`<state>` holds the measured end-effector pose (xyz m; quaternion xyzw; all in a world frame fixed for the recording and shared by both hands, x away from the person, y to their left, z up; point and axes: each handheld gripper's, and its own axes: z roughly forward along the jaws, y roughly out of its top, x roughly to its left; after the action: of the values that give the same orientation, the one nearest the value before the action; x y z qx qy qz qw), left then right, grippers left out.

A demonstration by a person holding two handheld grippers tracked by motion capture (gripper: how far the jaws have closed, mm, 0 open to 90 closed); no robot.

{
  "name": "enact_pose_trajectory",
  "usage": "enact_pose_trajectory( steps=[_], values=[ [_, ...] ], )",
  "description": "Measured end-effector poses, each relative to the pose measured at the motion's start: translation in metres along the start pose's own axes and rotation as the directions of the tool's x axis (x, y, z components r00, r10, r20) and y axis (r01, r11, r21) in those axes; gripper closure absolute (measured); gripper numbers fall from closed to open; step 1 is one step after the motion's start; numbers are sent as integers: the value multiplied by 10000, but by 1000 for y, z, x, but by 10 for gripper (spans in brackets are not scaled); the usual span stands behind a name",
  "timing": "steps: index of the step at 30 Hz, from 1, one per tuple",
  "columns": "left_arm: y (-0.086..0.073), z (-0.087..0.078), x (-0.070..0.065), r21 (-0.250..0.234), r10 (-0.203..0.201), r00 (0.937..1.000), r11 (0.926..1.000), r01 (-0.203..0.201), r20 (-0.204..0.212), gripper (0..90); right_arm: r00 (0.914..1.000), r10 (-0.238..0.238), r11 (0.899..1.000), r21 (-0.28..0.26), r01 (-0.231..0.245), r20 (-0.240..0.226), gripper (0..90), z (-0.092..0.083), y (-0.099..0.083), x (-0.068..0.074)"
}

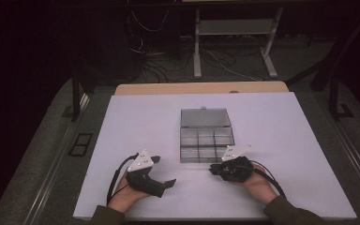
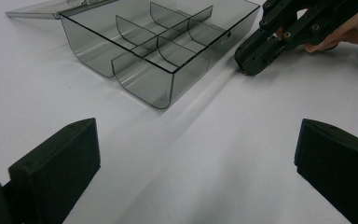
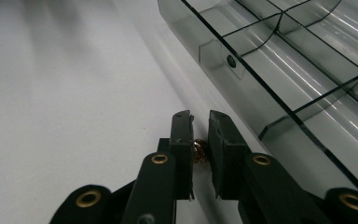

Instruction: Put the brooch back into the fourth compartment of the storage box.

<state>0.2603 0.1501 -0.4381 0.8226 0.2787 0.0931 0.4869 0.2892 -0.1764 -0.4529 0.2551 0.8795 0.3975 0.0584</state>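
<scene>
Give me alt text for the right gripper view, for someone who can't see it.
The right gripper, its black jaws nearly closed on a small brass-coloured object, rests on the white table. Beside it stands an open smoky transparent plastic compartment box, its compartments looking empty.

No text, label, brand, number or sign can be read anywhere in the pictures. In the high view the grey plate (image 1: 142,161) on the left hand-held gripper (image 1: 164,172), lower left of centre, carries a few tiny dark marks, and so does the plate (image 1: 237,151) on the right hand-held gripper (image 1: 214,169), but they are too small to read. In the right gripper view a small round mark sits on the latch tab (image 3: 227,61) of the clear compartment box (image 3: 307,70), upper middle of the frame; it shows no legible characters.
</scene>
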Motion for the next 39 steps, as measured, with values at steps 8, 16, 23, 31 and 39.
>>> enact_pose_trajectory(
  steps=[8, 16, 23, 31, 39],
  values=[
    [0, 0, 0, 7, 115, 9999, 9999, -115, 18, 0, 10000, -14, 9999, -114, 13, -47, 798, -5, 1, 1],
    [0, -1, 0, -50, 73, 10000, 10000, -73, 42, 0, 9997, 61, 9991, -418, -72, -257, 797, -15, 3, 0],
    [1, -1, -1, -69, 94, 9999, 9999, -94, 70, 0, 9982, 304, 9964, -780, -344, -511, 797, -25, 4, -2],
    [0, 0, -1, -109, 97, 9999, 9999, -96, 84, 0, 9969, 451, 9923, -1123, -521, -643, 797, -35, 8, -7],
    [1, 0, -1, -83, 152, 9998, 9999, -151, 110, 0, 9964, 476, 9908, -1234, -562, -708, 797, -40, 12, -8]
  ],
)
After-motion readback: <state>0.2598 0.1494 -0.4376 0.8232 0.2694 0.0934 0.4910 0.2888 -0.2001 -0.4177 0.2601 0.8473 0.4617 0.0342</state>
